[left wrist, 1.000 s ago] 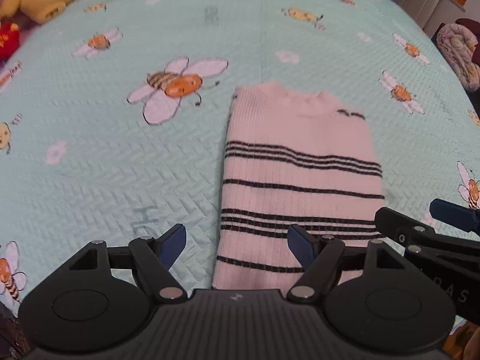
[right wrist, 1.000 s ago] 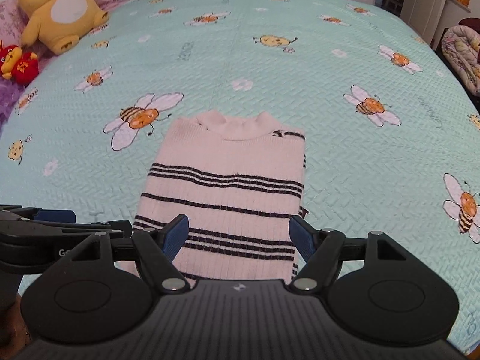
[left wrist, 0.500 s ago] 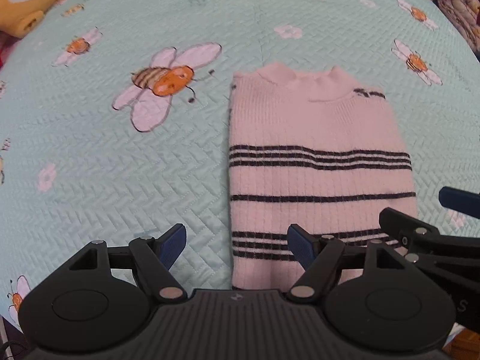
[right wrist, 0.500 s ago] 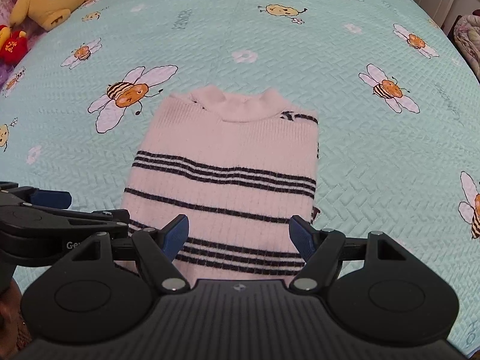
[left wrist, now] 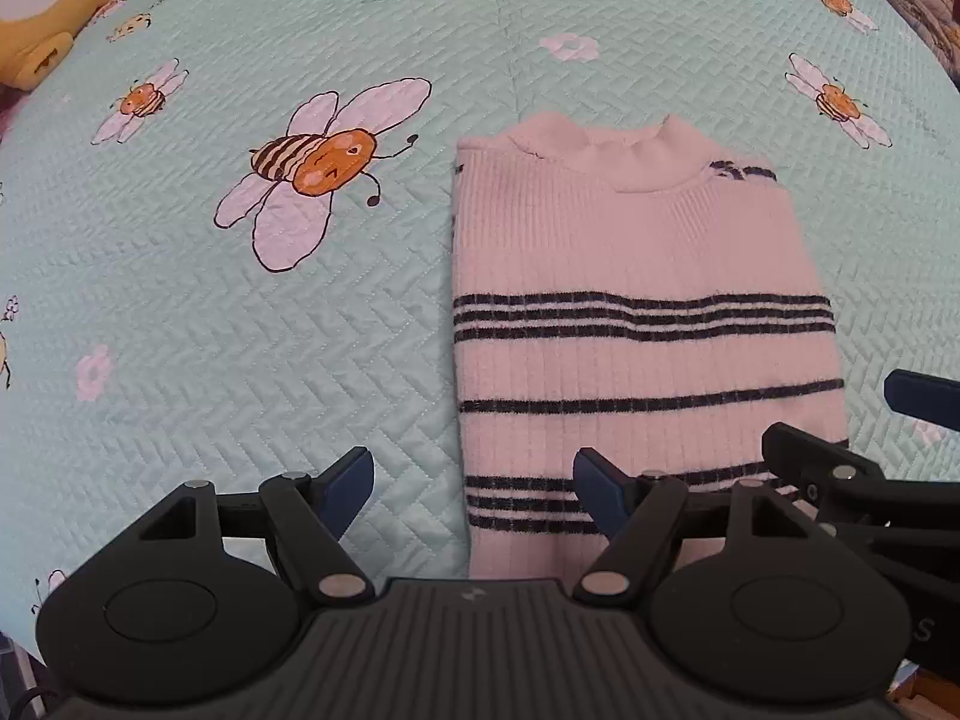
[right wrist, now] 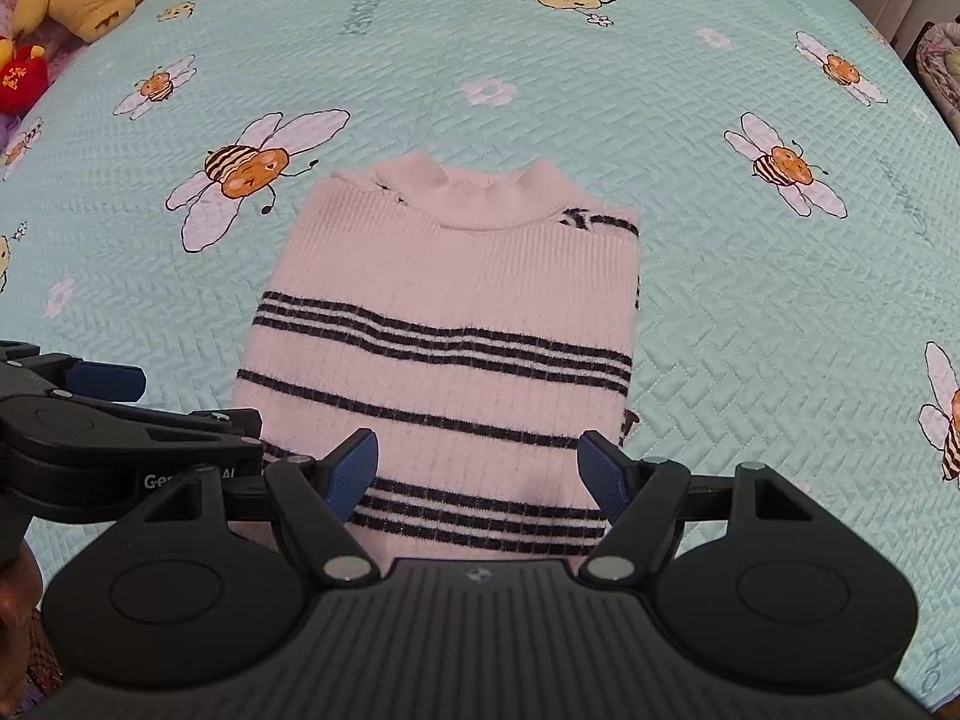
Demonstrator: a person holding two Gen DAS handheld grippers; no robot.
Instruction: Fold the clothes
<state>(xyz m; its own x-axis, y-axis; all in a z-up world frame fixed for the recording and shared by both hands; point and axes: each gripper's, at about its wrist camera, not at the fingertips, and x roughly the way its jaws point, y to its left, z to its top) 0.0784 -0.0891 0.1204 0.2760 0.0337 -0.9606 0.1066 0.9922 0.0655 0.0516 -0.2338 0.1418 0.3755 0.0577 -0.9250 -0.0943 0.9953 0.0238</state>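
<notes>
Both grippers, left [left wrist: 468, 483] and right [right wrist: 477, 468], have dropped toward the sweater [right wrist: 456, 348] hem at lower frame, jaws wide and empty, likely ready to pinch it.

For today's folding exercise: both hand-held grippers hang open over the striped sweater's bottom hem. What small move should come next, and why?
Probably lower both and pinch the hem: the left hand-held gripper and right hand-held gripper are open, holding nothing, at the near corners of the sweater.

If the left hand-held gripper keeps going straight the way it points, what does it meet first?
Probably the sweater's lower left edge: the left hand-held gripper straddles it, one open finger over sweater, the other over the bedspread. Depth is uncertain.
</notes>
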